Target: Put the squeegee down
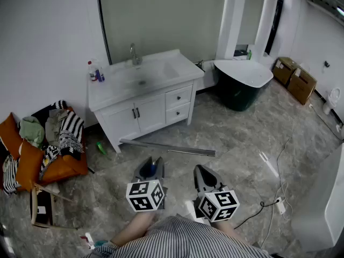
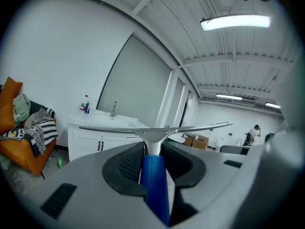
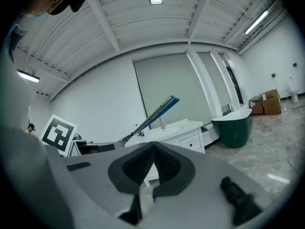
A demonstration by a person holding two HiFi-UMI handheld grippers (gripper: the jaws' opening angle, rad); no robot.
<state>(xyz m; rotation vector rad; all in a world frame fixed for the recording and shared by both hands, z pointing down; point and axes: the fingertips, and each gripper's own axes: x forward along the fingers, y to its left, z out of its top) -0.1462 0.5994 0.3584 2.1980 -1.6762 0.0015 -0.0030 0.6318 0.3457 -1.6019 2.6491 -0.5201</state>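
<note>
Blue-handled squeegee (image 2: 154,185) pinched between the pads of the left claw (image 2: 153,149), jaws partway apart around the handle, metal blade (image 2: 157,129) lying crosswise just past the tips. Beside it on the right, right claw (image 3: 153,147) closed tip to tip, holding nothing. Ahead of both, white vanity cabinet (image 1: 141,110) against the wall. Off to the left, orange chair (image 1: 64,168) heaped with clothes. Farther ahead on the right, dark green tub (image 1: 241,87), then cardboard boxes (image 1: 294,78).
</note>
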